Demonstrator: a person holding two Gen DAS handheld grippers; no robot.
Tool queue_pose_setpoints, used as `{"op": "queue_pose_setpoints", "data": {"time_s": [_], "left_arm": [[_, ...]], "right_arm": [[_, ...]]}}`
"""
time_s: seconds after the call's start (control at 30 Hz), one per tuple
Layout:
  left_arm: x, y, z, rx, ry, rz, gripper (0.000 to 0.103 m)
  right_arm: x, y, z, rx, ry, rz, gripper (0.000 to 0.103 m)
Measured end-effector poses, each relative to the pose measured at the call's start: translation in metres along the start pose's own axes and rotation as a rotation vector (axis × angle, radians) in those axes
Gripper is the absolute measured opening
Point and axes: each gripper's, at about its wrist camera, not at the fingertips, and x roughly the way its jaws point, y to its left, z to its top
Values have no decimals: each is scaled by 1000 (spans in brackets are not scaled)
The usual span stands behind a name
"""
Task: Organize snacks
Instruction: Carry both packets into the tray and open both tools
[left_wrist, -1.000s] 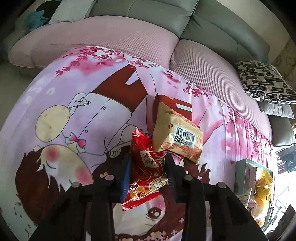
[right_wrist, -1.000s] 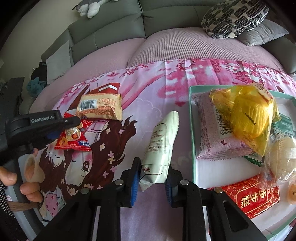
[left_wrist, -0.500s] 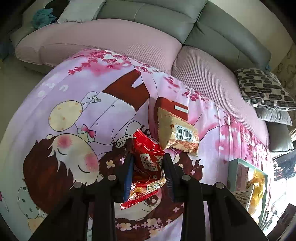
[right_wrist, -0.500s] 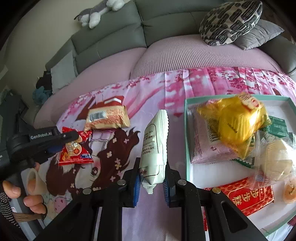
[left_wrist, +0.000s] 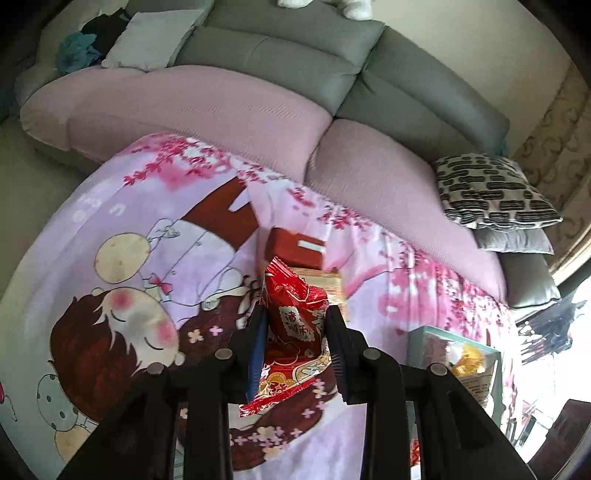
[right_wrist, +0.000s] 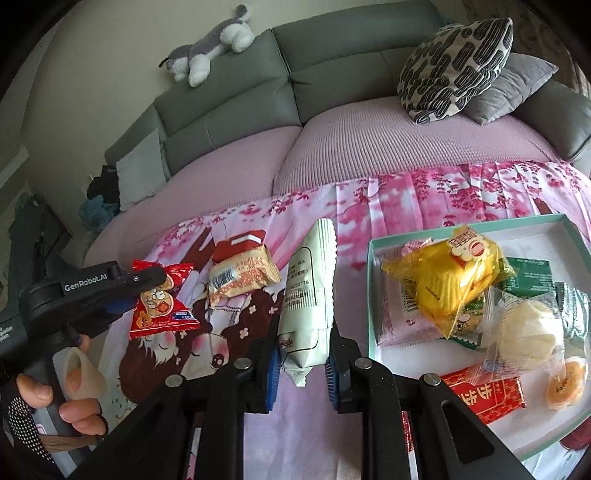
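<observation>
The left gripper (left_wrist: 295, 332) had its jaws closed on a red snack packet (left_wrist: 291, 328), a glossy foil pouch with crimped ends, gold print and a pale label of Chinese characters. In the right wrist view the same red snack packet (right_wrist: 162, 299) hung clear of the printed cloth (right_wrist: 406, 199) at about nine o'clock. The right gripper (right_wrist: 301, 354) had its jaws clamped on the lower end of a white snack bag (right_wrist: 308, 295), long, puffed, with a serrated top seal and black text, pointing toward twelve o'clock. A tan noodle packet (right_wrist: 242, 277) with a barcode lay on the cloth between them. At three o'clock a teal-rimmed tray (right_wrist: 373, 295) held a yellow bag (right_wrist: 450, 273) and other wrapped snacks.
</observation>
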Motion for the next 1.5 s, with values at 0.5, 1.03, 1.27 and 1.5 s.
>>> {"op": "queue_pose_setpoints", "data": {"time_s": [0.5, 1.03, 1.27, 1.5], "left_arm": [[8, -101, -35, 246, 47, -191, 33], [31, -174, -100, 425, 219, -330, 33], [48, -184, -122, 480, 276, -292, 33], [50, -180, -124, 489, 270, -245, 43]], "right_arm": [[-66, -92, 17, 201, -172, -175, 22], [-93, -203, -4, 467, -178, -309, 22], [-81, -197, -3, 442, -152, -290, 24], [-81, -203, -6, 472, -139, -304, 47]]}}
